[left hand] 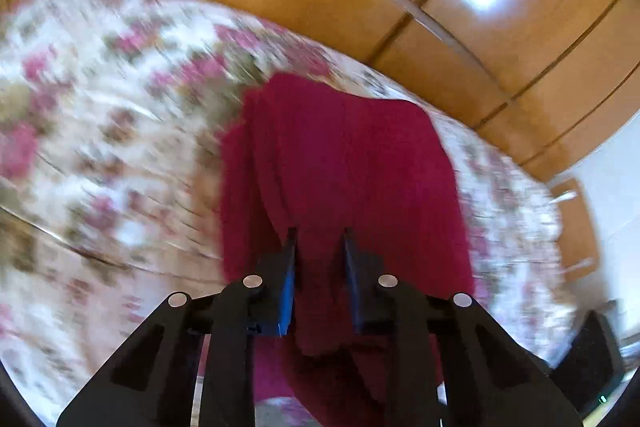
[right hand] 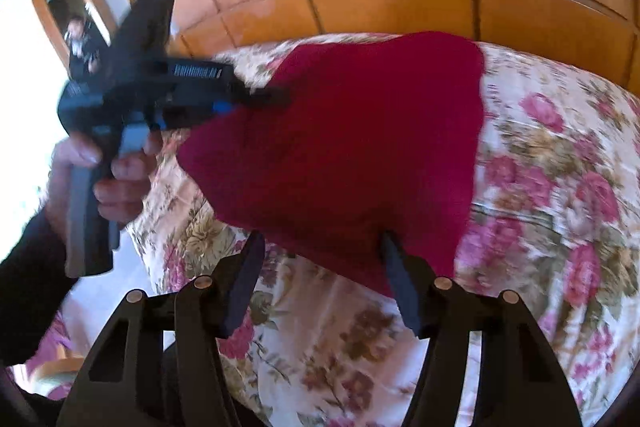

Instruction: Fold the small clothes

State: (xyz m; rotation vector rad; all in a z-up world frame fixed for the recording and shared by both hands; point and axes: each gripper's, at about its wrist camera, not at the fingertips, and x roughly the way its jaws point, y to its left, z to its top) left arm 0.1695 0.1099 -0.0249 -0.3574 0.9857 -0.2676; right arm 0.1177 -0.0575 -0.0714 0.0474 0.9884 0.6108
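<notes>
Left gripper (left hand: 319, 231) pinches one edge of the crimson knitted garment (right hand: 352, 147), lifted above the floral quilted bedspread (right hand: 560, 187); right gripper (right hand: 322, 241) stands open at its lower edge (unclamped). Mid-fold; next, the right should probably close there.

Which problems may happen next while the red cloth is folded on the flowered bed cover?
1. The left tool pinches bunched red cloth, so the fold may come out creased.
2. The right tool stands open at the near edge; a late grip may let that corner drop onto the flowered bed cover.
</notes>
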